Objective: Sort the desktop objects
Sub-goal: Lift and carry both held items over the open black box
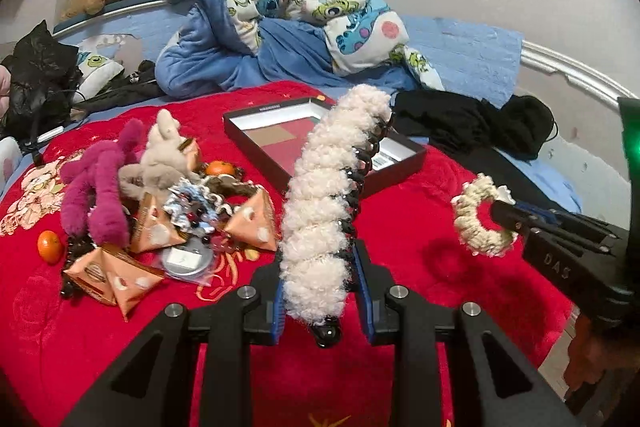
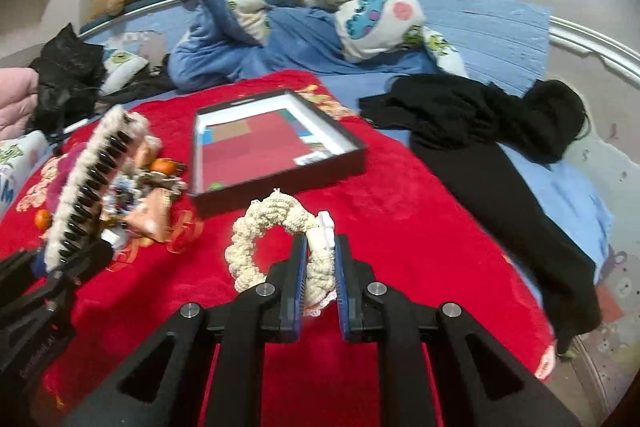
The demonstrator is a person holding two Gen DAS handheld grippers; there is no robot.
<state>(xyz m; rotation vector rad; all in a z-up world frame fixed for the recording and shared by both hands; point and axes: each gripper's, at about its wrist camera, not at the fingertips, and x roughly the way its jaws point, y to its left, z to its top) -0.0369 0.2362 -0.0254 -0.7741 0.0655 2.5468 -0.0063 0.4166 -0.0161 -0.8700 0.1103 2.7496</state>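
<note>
Jaws of both grippers grip: left gripper clamps the fluffy hair clip, right gripper the scrunchie; carry both level to the far box.

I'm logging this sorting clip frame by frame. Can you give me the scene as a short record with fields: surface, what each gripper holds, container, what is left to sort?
surface: red blanket on a bed
left gripper: shut on fluffy hair clip, held upright above the blanket
right gripper: shut on cream scrunchie, held in the air
container: open box, dark walls, nearly empty, beyond both grippers
left to sort: pile of plush toys, tangerines and orange packets on the blanket's left side
other: black clothes at right
</note>
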